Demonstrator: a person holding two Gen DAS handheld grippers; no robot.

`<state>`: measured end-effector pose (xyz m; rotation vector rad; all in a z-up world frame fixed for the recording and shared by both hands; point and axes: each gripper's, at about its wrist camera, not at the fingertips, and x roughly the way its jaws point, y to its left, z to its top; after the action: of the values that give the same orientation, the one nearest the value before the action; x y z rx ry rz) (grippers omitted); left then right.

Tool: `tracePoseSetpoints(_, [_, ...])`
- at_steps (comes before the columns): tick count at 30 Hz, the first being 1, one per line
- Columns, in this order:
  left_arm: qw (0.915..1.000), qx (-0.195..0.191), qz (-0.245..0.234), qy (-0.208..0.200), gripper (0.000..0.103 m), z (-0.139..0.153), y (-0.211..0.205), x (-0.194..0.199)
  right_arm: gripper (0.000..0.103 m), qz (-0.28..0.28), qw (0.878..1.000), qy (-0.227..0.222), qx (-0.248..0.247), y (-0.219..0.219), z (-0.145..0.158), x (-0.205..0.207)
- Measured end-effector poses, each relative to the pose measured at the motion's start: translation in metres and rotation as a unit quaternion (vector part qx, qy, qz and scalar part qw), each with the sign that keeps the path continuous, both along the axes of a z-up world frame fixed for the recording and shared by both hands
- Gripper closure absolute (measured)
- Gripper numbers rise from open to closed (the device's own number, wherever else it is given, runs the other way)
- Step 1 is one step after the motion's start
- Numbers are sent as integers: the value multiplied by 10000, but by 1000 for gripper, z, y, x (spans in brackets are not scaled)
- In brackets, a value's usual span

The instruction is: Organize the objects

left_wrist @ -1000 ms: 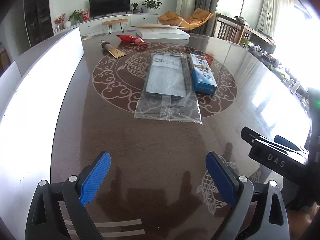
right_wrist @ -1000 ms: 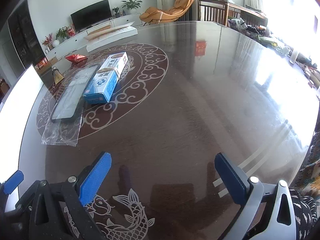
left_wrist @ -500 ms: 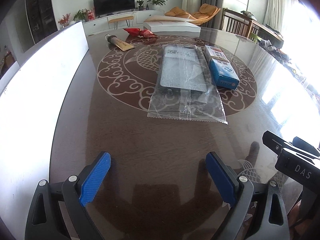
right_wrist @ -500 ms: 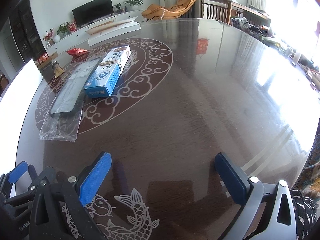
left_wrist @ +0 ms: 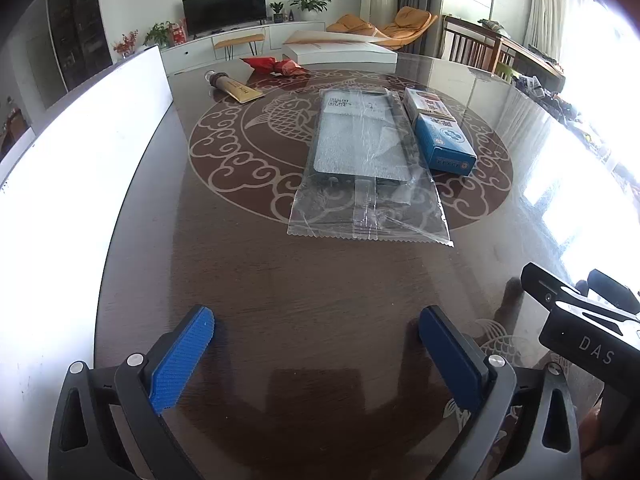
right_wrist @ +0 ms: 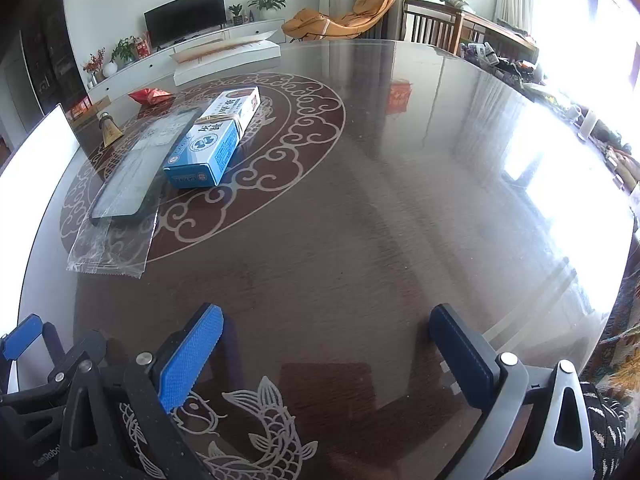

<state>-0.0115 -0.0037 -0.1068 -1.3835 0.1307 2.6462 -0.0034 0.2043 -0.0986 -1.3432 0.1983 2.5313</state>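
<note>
Box (right_wrist: 214, 142) beyond both spread hand-held grippers.

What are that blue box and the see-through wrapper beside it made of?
The blue box looks like printed cardboard: sharp folded edges, matte print. The wrapper seems thin clear plastic film: glossy wrinkles, a serrated edge, and the table pattern showing through.

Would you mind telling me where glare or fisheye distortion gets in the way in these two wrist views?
Left wrist view: window glare washes out the right side of the table; the white board is blown out; the plastic sleeve glints, but the blue box reads clearly. Right wrist view: glare bleaches the table's right edge; the fisheye bends the rim, and the corners go dark.
</note>
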Motion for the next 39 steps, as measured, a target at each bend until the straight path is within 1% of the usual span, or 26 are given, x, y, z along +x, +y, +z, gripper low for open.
tracePoseSetpoints(23, [10000, 0, -8, -2, 0, -1, 0, 0, 0, 0, 10000, 53, 23, 0, 1, 0])
tracePoseSetpoints(26, [9999, -9, -81, -60, 0, 0, 0, -2, 0, 3, 10000, 66, 27, 1, 1, 1])
tracePoseSetpoints(30, [9991, -39, -367, -218, 0, 1, 0, -12, 0, 4, 10000, 85, 34, 1, 1, 0])
tracePoseSetpoints(33, [9990, -28, -410, -168, 0, 0, -2, -15, 0, -2, 9999, 95, 43, 1, 1, 1])
tracePoseSetpoints(36, [9993, 3, -374, -30, 0, 0, -3, -14, 0, -8, 9999, 107, 52, 1, 0, 0])
tracePoseSetpoints(39, [9993, 3, -367, -19, 0, 0, -3, -14, 0, -13, 9999, 117, 61, 0, 0, 1])
